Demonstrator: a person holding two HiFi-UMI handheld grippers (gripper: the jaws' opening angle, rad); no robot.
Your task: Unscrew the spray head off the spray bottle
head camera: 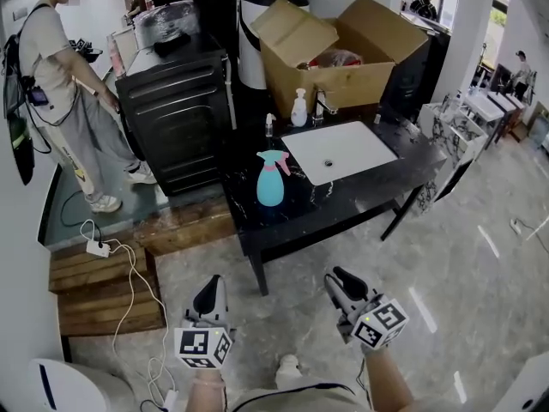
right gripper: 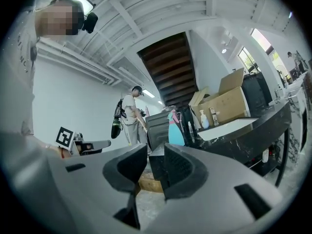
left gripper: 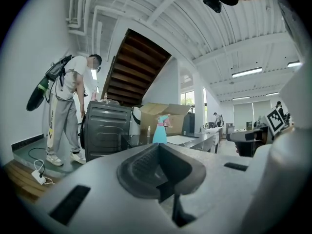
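Tongs: left tongs (head camera: 211, 292) are shut, right tongs (head camera: 337, 279) are a bit apart with nothing in them. Far ahead, the bottle (head camera: 270, 185) stands up on the worktop (head camera: 343, 209). Get close first, then hold its body with 1 and its head (head camera: 275, 157) with the other.

Teal spray bottle (head camera: 270, 181) with pink spray head (head camera: 276, 158) stands upright on counter.

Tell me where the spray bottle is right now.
In the head view, the spray bottle stands upright at centre frame on the black counter, just left of the white sink.
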